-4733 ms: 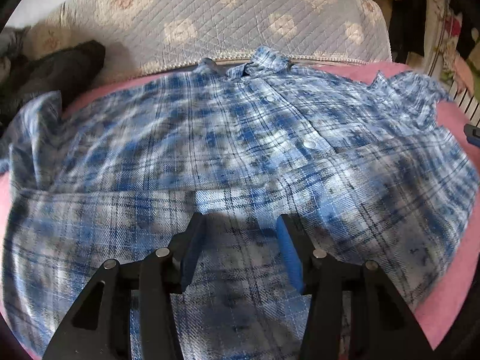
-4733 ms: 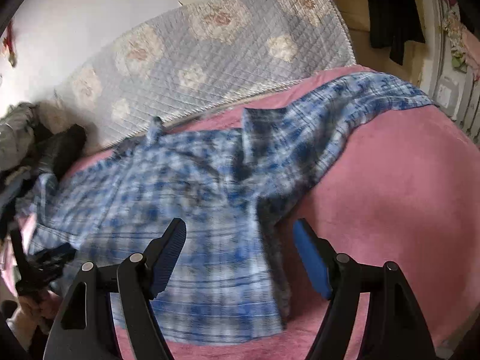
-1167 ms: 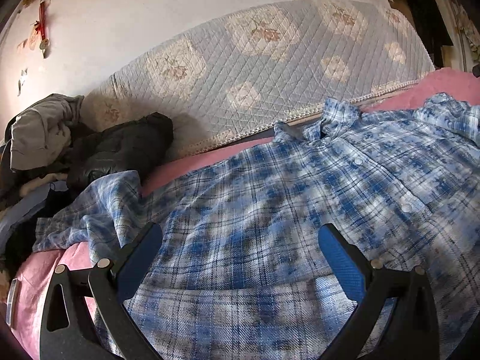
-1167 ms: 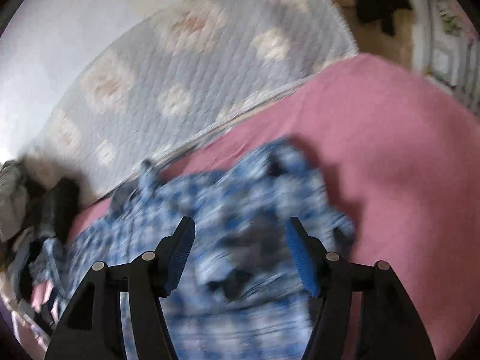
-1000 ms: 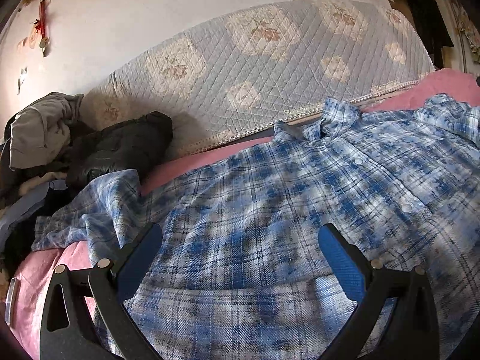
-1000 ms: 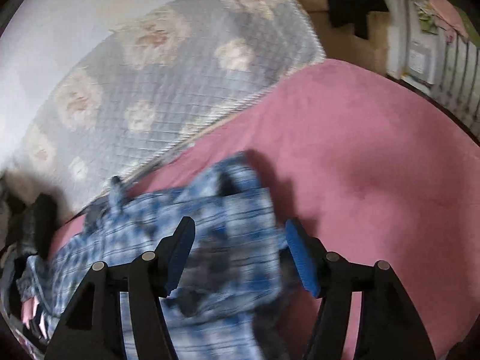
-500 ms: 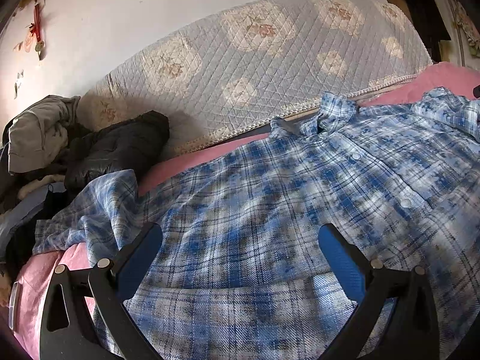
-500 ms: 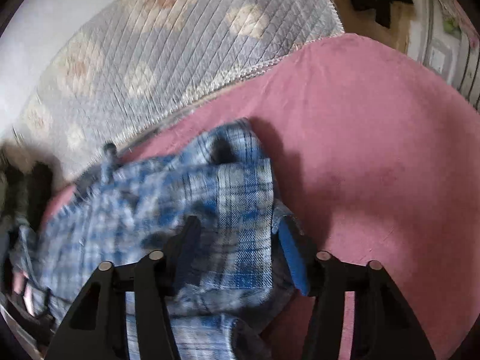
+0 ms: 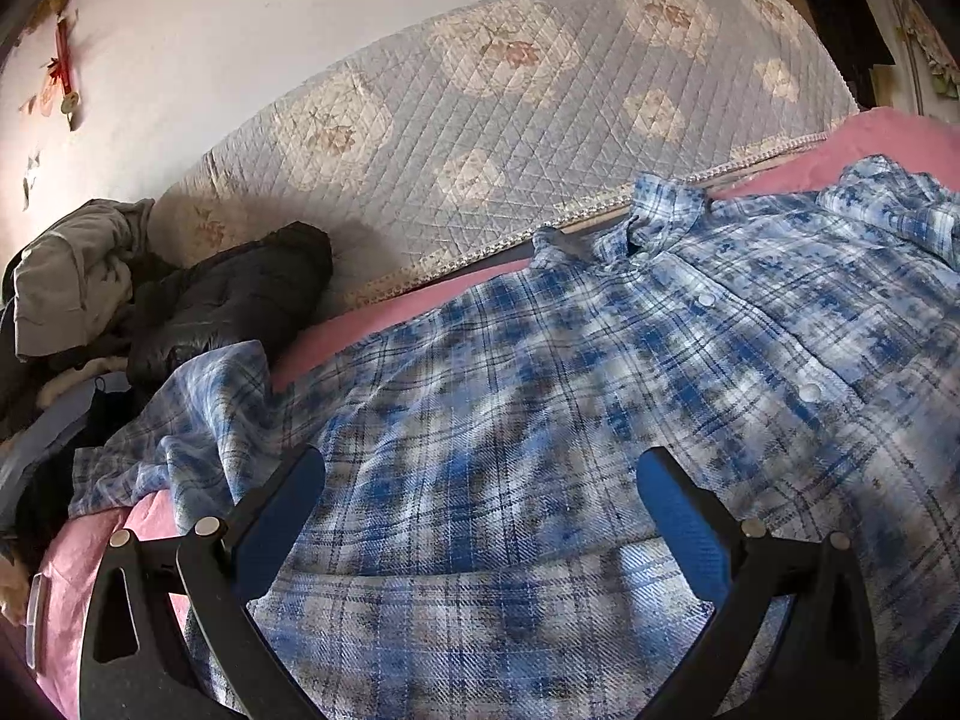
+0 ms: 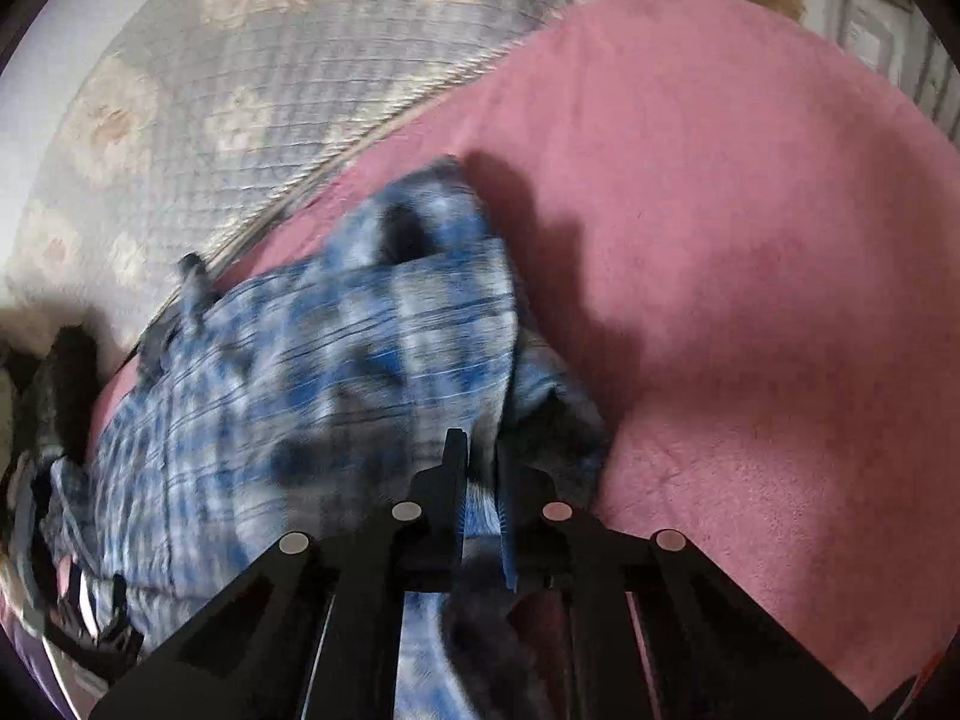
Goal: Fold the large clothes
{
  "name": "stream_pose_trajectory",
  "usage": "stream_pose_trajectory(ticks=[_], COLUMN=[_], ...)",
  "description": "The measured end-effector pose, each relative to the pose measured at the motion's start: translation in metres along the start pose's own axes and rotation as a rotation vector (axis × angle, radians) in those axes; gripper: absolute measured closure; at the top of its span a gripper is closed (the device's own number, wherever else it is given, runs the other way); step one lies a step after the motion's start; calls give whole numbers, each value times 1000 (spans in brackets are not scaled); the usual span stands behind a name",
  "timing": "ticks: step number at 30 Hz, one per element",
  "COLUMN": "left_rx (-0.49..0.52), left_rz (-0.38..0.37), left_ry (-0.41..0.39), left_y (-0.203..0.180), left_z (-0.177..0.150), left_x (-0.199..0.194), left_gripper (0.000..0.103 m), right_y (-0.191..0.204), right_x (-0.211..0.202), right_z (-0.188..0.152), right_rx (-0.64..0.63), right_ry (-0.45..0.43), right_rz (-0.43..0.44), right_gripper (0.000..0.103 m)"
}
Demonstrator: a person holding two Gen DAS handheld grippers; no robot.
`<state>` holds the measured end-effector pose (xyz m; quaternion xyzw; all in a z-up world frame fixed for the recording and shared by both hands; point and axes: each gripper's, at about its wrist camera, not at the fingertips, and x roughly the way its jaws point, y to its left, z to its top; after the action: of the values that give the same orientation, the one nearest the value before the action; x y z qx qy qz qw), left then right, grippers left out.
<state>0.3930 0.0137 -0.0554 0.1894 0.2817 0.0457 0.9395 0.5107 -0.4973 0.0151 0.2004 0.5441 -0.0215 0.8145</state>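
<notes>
A blue and white plaid shirt [image 9: 600, 396] lies front up on a pink bed cover [image 9: 372, 318], collar toward the quilted headboard. My left gripper [image 9: 480, 504] hovers open over the shirt's lower body, nothing between its blue pads. In the right wrist view the same shirt [image 10: 336, 348] shows its bunched right sleeve. My right gripper [image 10: 480, 468] points steeply down and is shut on a fold of that sleeve, with plaid cloth pinched between the pads. The shirt's left sleeve [image 9: 180, 414] lies crumpled at the bed's left edge.
A quilted grey-blue floral headboard cover [image 9: 540, 120] rises behind the bed. A heap of dark and grey clothes [image 9: 150, 300] sits at the far left. Bare pink cover [image 10: 750, 240] spreads to the right of the sleeve.
My right gripper sank onto the bunched sleeve and its jaws went from wide open to shut on the cloth. The left gripper kept still and open.
</notes>
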Motion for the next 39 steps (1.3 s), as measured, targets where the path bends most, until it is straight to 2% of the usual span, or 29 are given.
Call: stream_pose_trajectory(ticks=[1,4,9,10,13,15,16,19,20,21,23,24,26,29,30,31,32,34,35,37,39], left_rx=[3,7,9,8,-2,-30,-33,-71,-113,-164,-252,-272,-263,-206,-191,-180,-170,-132,-111,-91,-72], left_rz=[1,3,4,2,0,44,39,-2,-27,-81,-208,-243,-281,-324,-348,-378,-404,-460,-469,-486,-529], left_ry=[1,0,-4,-6,-26,-105,-151,-224,-217,-194,-130,-96,-60,-41,-25,-10,0,32,47,62,113], left_y=[-1,-2,-2,-2,2,14,21,44,52,59,67,67,59,34,23,12,3,-19,-30,-47,-62], left_z=[0,0,-1,-1,2,9,15,28,30,31,31,31,31,34,35,36,37,38,38,38,40], left_x=[0,0,0,0,-5,-22,-33,-61,-66,-67,-62,-56,-49,-45,-43,-41,-40,-37,-36,-35,-28], left_gripper=[0,0,0,0,1,6,8,10,14,16,29,32,37,37,36,37,36,31,23,17,12], right_y=[1,13,36,38,59,85,102,143,151,160,171,175,175,164,159,156,151,142,134,123,107], right_x=[-3,-20,-37,-41,-51,-45,-42,-38,-33,-24,-5,5,16,2,-7,-17,-29,-49,-62,-72,-76], right_z=[-1,-3,-6,-7,-14,-25,-33,-54,-58,-63,-67,-68,-68,-65,-64,-62,-60,-56,-53,-45,-36], right_rx=[3,-22,-68,-71,-107,-175,-216,-326,-344,-351,-344,-349,-344,-320,-323,-326,-326,-313,-298,-273,-237], right_ry=[-8,-68,-126,-142,-166,-59,-20,-57,-55,-41,6,40,85,28,-6,-40,-85,-169,-216,-241,-265], right_rz=[2,23,121,164,408,630,687,587,559,522,465,427,387,349,335,329,325,312,297,271,210], right_gripper=[99,100,100,100,100,100,100,100,100,100,99,99,97,95,92,81,63,44,44,43,43])
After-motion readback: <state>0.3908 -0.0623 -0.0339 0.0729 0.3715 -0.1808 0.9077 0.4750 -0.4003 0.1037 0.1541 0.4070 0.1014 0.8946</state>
